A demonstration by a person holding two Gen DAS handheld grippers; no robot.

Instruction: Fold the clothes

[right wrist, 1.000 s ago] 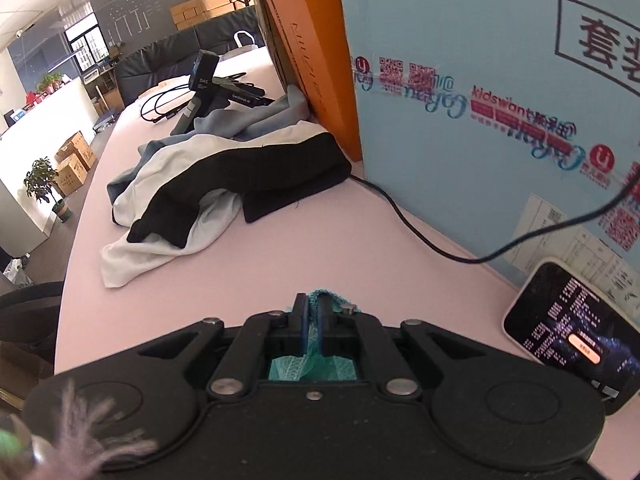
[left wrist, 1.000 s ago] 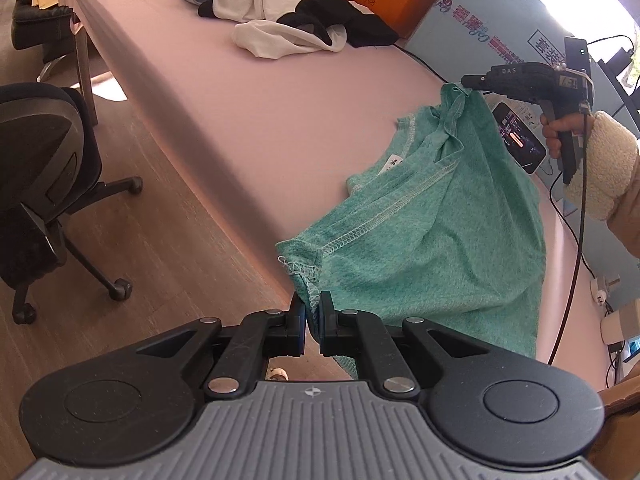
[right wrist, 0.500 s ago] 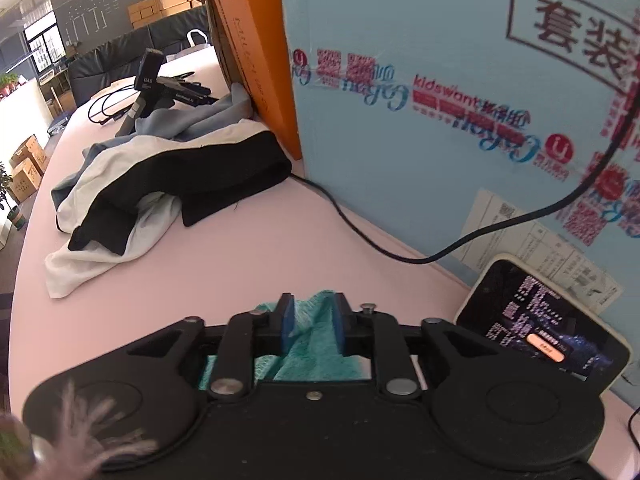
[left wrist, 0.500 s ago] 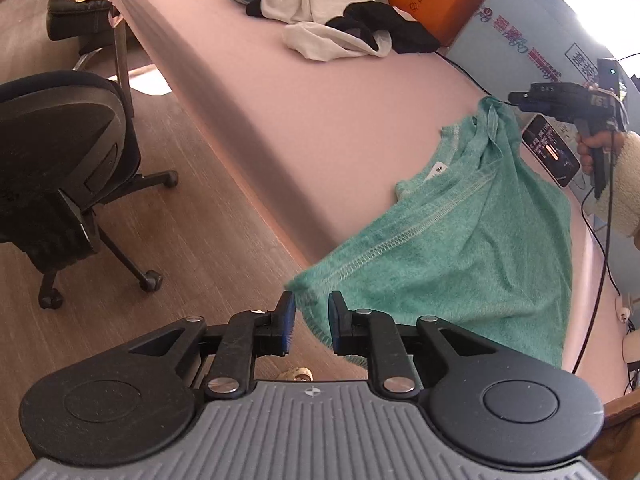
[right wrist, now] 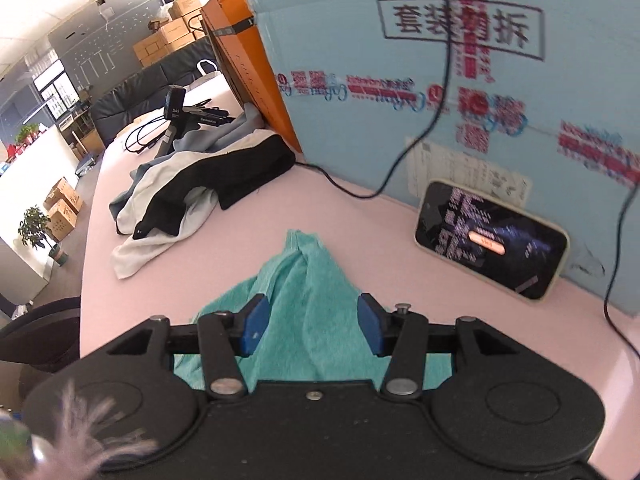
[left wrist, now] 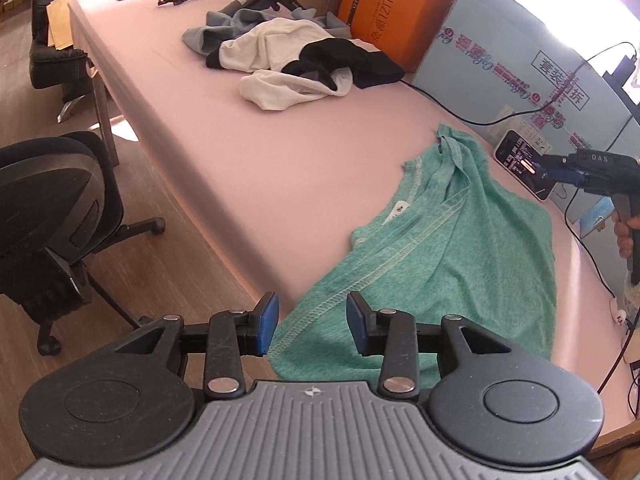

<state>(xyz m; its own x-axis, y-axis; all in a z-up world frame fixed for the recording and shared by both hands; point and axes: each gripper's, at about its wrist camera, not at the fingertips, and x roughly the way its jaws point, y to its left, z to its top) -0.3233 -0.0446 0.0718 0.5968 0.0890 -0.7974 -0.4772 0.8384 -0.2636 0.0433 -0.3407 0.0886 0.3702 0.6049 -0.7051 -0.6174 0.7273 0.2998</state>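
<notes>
A teal knit garment (left wrist: 452, 256) lies spread on the pink table (left wrist: 248, 148), its near hem drooping over the table's front edge. My left gripper (left wrist: 313, 322) hovers just above that hem; its jaws are opening and the blue pads stand apart from the cloth. My right gripper (right wrist: 311, 328) is over the garment's far bunched corner (right wrist: 304, 264); its jaws are opening too, with the cloth lying loose between them. In the left wrist view the right gripper (left wrist: 560, 170) shows at the far right, held by a hand (left wrist: 624, 236).
A heap of white, black and grey-blue clothes (left wrist: 296, 64) lies farther along the table beside an orange box (left wrist: 392, 8). A light-blue carton (right wrist: 460, 92) with a phone (right wrist: 490, 240) leaning on it and black cables bounds the back. An office chair (left wrist: 48, 216) stands on the floor at left.
Both grippers were shut on the teal garment, lifting two corners; both have opened and let go. The garment has dropped flat on the table, and both grippers have drawn back.
</notes>
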